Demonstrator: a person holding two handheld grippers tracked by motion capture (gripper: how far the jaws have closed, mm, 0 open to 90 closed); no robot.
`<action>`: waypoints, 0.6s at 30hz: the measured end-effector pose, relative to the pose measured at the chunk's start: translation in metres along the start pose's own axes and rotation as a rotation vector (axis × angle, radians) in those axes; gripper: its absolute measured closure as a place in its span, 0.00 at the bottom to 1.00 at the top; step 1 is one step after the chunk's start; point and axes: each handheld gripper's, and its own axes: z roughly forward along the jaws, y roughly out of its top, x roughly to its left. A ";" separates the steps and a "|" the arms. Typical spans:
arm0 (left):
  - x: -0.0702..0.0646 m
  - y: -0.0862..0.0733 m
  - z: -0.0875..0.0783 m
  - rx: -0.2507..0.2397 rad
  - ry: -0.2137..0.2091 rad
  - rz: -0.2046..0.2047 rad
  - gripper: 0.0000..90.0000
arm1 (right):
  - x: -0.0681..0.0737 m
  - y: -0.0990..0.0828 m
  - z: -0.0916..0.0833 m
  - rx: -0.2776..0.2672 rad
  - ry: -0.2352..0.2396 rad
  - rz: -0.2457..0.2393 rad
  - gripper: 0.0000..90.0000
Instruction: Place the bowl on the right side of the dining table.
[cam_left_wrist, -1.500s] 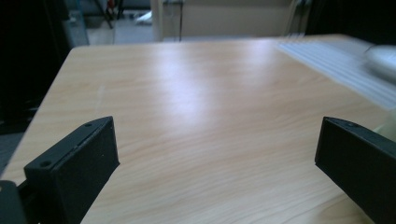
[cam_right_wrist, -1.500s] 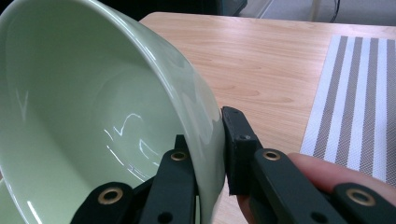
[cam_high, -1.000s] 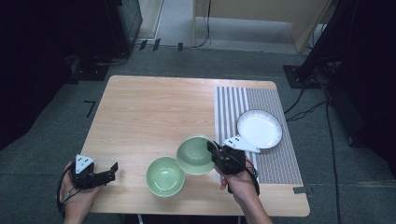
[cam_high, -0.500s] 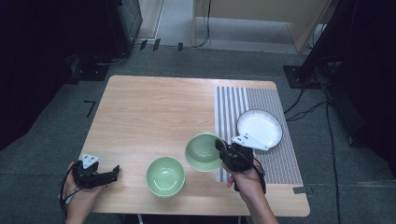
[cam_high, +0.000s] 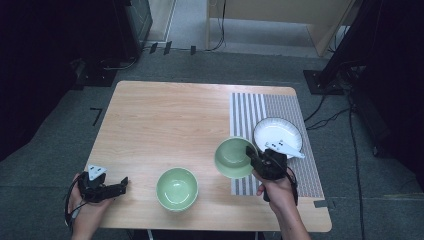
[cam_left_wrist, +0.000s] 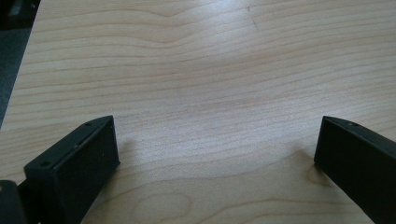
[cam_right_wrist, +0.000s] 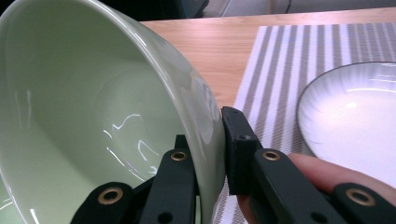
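Observation:
My right gripper (cam_high: 253, 157) (cam_right_wrist: 212, 154) is shut on the rim of a green bowl (cam_high: 233, 157) (cam_right_wrist: 93, 107), one jaw inside and one outside the wall. The bowl hangs tilted above the left edge of the striped mat (cam_high: 270, 107), next to a white plate (cam_high: 276, 134) (cam_right_wrist: 355, 121). A second green bowl (cam_high: 176, 188) stands on the wooden table (cam_high: 165, 120) near the front edge. At the front left corner my left gripper (cam_high: 118, 186) (cam_left_wrist: 215, 154) lies low over the bare wood, open, with nothing between its jaws.
The striped mat covers the right part of the table, with the white plate on it. Dark stands and cables sit on the floor behind and to the right of the table.
My right gripper has carried the green bowl to the right and farther from the person, up to the mat's edge beside the plate. The left gripper and the other bowl have stayed in place.

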 end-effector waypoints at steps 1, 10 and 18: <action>0.000 0.000 0.000 0.000 0.000 0.000 0.00 | -0.003 0.001 0.000 -0.002 -0.004 0.004 0.93; 0.000 0.000 0.000 0.000 0.000 0.000 0.00 | -0.022 0.007 -0.001 -0.009 -0.048 0.034 0.93; 0.000 0.000 0.000 0.001 0.000 0.001 0.00 | -0.041 0.010 -0.001 -0.018 -0.093 0.054 0.93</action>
